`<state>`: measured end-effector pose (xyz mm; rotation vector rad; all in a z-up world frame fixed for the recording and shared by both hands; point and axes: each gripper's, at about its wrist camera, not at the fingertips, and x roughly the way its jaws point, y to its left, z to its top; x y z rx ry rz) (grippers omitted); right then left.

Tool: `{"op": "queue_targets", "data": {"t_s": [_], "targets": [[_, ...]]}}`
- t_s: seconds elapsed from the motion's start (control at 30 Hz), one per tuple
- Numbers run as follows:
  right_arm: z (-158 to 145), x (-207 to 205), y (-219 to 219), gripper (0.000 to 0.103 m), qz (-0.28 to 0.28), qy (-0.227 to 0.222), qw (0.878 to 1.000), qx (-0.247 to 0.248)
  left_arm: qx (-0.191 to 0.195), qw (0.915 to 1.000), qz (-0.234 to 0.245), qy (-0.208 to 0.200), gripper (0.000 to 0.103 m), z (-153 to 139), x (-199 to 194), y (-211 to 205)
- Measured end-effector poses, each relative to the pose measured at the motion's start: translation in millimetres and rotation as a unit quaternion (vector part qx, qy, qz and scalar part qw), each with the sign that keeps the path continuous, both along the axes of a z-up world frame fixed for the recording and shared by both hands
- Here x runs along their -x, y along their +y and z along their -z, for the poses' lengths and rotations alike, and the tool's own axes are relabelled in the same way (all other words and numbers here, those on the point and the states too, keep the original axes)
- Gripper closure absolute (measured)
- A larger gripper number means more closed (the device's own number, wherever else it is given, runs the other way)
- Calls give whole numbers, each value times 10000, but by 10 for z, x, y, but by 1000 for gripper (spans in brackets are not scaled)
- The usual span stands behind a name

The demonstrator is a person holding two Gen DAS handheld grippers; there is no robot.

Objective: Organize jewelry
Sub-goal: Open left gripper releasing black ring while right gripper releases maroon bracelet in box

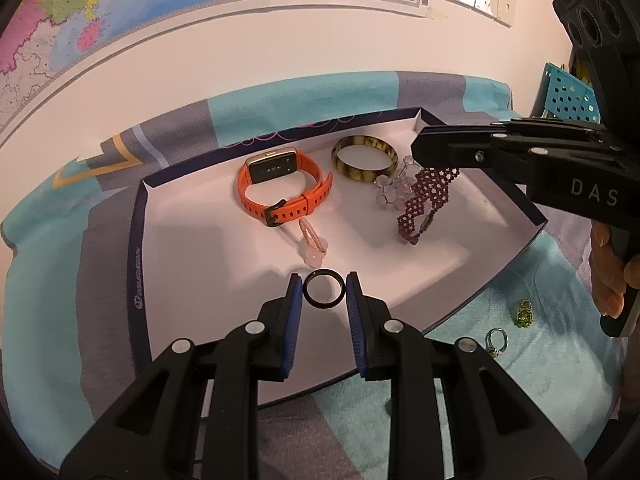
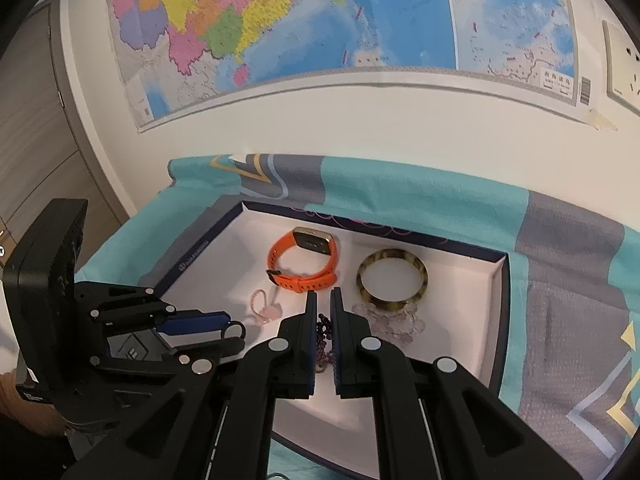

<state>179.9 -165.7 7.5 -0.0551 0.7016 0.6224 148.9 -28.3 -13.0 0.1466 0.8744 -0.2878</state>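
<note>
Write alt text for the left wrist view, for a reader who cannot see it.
The left gripper holds a black ring between its blue pads over a white tray. The tray holds an orange watch, a mottled bangle and beaded bracelets; the right gripper dangles a purple beaded bracelet. Two rings lie on the teal cloth.

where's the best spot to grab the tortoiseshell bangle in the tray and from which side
Probably the tortoiseshell bangle is best taken by its near rim, from above, one finger inside the open hoop and one outside. It lies flat in the white tray, so the band wall is the only thin part to pinch. The lilac bead bracelet touches the near edge, so shifting toward the bare right side looks safer.
</note>
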Motion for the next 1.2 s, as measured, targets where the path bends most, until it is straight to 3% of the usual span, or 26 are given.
{"op": "queue_targets", "data": {"t_s": [1.2], "targets": [[282,-178,-75,96,119,253,9988,396,-203,9996,-150,162,80,110,-229,-60]]}}
